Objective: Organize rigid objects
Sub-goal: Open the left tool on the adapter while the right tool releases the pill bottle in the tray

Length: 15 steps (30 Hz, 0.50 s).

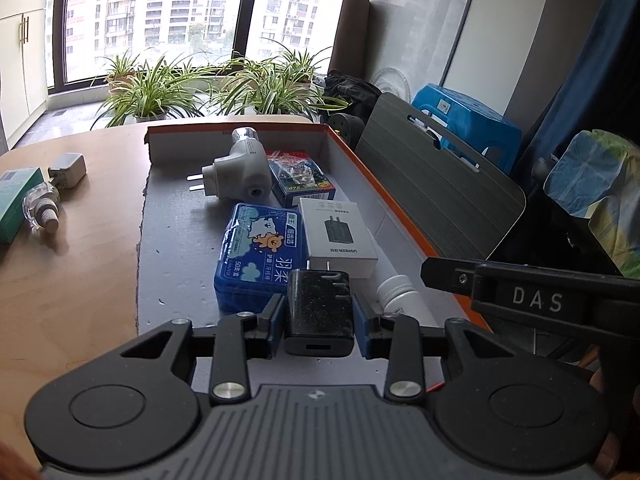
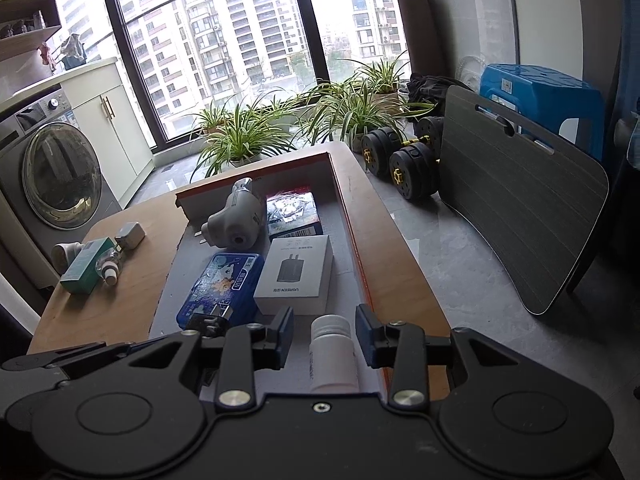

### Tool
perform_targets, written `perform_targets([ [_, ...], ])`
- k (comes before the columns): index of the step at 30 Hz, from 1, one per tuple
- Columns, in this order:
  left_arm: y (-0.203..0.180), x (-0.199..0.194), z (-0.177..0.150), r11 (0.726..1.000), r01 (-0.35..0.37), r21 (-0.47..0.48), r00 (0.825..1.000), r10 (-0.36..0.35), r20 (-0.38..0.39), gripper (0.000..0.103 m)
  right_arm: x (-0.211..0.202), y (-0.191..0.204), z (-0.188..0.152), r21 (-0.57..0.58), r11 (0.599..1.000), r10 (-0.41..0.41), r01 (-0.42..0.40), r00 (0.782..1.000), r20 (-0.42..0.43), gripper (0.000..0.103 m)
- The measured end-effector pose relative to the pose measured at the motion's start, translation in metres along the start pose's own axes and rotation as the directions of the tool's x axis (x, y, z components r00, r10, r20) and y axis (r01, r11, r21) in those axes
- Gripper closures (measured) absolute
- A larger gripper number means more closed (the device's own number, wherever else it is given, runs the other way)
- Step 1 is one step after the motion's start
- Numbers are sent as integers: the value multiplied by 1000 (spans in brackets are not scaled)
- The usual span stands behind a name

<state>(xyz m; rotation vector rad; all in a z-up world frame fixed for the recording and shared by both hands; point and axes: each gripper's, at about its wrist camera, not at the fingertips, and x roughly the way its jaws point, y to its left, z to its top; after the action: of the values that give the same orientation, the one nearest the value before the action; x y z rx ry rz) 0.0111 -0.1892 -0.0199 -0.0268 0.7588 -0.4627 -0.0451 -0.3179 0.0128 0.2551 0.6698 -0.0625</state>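
Left gripper (image 1: 319, 314): blue pads clamped on both flanks of a black charger (image 1: 319, 312), a glossy speckled plastic block; USB slot faces the camera, prongs point away.
Right gripper (image 2: 325, 330): blue pads stand off either side of a white bottle (image 2: 333, 354); a gap shows on both sides, no pressing contact.
White bottle: smooth plastic cylinder with a ribbed screw cap, lying on the tray floor between the right fingers, cap pointing away from the gripper; in the left view it lies just right of the left gripper.
Tray (image 1: 400, 204): shallow cardboard box lid, orange rim, pale walls, grey matte floor; both grippers reach into its near end.
Blue case (image 1: 256, 252): rounded glossy plastic box with cartoon print, ahead and left of the left gripper, touching the charger's far left corner.
White carton (image 1: 338, 234): matte rectangular box printed with a charger outline, directly ahead of the left gripper, just beside the blue case.
Dark box (image 1: 300, 178): shiny film-wrapped, blue edges, beyond the white carton.
Grey plug adapter (image 1: 236, 170): smooth rounded body, two flat metal prongs, far left of the tray contents.
Table (image 1: 88, 248): pale wood, rounded edge, left of the tray.
On the table: green carton (image 1: 16, 200), clear glass bottle (image 1: 40, 208), small grey square adapter (image 1: 68, 170), all well left of the left gripper.
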Motion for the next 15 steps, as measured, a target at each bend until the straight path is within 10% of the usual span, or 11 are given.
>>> perform_targets([
  [3, 0, 4, 0, 999, 33, -4, 999, -33, -24, 61, -4, 1, 2, 5, 1000, -9, 9, 1000, 18, 57],
  [5, 1, 2, -1, 999, 42, -17, 999, -42, -20, 40, -8, 2, 5, 7, 1000, -11, 10, 1000, 23, 57],
  [15, 14, -27, 9, 999, -48, -25, 998, 49, 40, 27, -18, 26, 11, -35, 999, 10, -9, 999, 43, 32],
])
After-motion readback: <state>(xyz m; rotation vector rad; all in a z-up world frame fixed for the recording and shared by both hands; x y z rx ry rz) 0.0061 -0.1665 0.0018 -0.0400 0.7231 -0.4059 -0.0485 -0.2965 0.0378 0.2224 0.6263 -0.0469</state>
